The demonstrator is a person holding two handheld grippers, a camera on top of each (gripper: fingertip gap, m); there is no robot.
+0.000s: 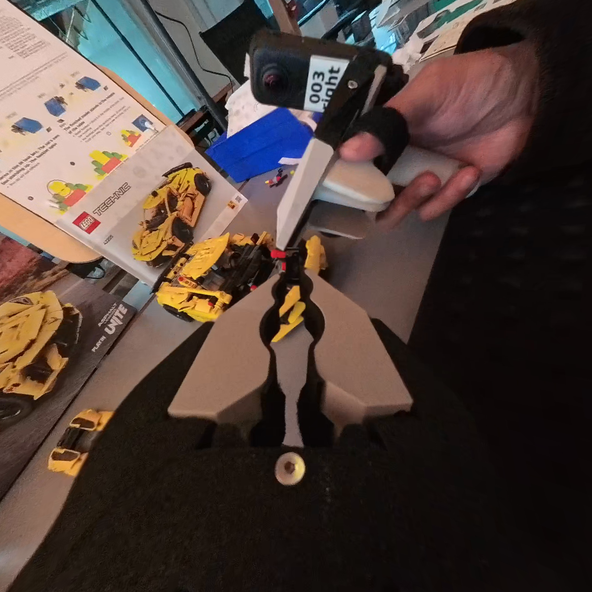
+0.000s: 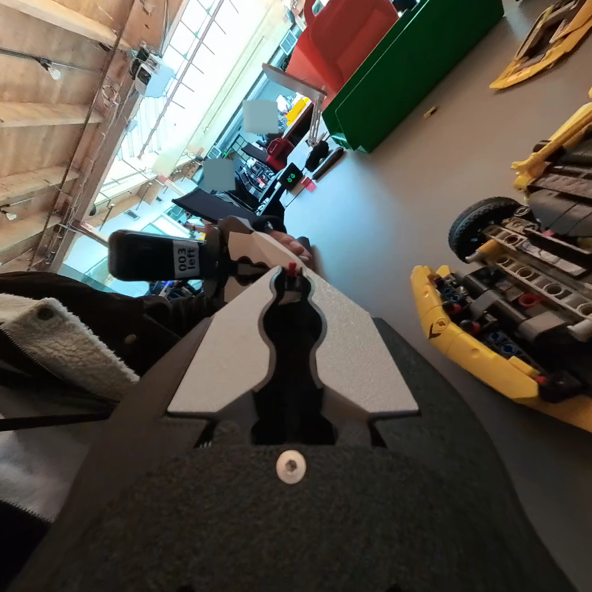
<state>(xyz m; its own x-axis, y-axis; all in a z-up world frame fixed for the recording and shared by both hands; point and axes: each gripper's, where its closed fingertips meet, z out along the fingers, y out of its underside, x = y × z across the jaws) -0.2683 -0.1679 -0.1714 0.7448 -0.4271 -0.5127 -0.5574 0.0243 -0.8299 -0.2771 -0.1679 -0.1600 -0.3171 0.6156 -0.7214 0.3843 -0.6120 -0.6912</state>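
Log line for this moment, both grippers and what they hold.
left gripper: shut on small black-and-red part | right gripper: shut on same part | yellow brick car: on table beyond

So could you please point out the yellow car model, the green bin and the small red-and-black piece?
yellow car model (image 2: 499,307): right wrist view, underside.
green bin (image 2: 413,73): right wrist view, side wall.
small red-and-black piece (image 1: 282,256): left wrist view, red end.

Grey table (image 1: 368,282), yellow brick car (image 1: 211,282), booklet (image 1: 153,211)

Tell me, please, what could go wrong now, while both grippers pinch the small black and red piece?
The small black and red piece is gripped only at the tips by the left gripper and right gripper, so it might slip or twist loose. It is held above the yellow car model, so it could drop into it.
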